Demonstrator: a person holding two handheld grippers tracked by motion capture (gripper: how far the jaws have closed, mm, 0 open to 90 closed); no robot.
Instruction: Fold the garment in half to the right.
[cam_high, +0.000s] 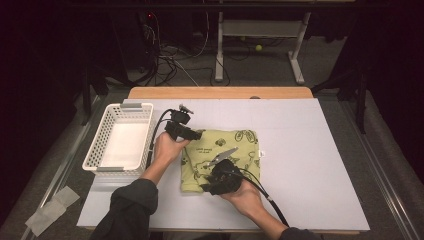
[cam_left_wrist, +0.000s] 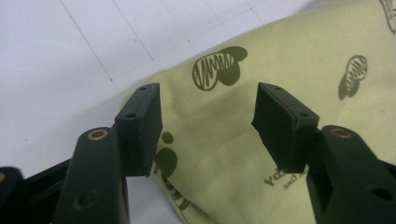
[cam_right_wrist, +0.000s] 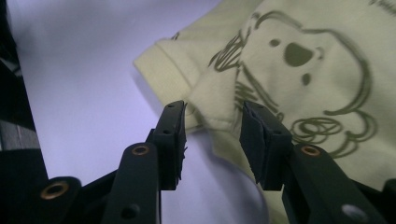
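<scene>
I judge the folded yellow-green printed T-shirt (cam_high: 220, 160), lying mid-table just right of the white basket (cam_high: 122, 137), to be light, limp and non-slip; I would pinch a folded hem edge. My left gripper (cam_left_wrist: 208, 121) stands wide above its corner, holding nothing. My right gripper (cam_right_wrist: 212, 140), half open, straddles a folded hem edge (cam_right_wrist: 212, 105), not yet clamped.

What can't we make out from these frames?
- Folded yellow-green shirt, high view: the right gripper and hand cover its near edge; whether the pads touch cloth is unclear.
- Small lettering on the shirt, left gripper view: cut off by the jaw, unreadable.
- White basket, high view: near inside wall hidden by its rim.
- Left gripper, high view: tips too small and dark.
</scene>
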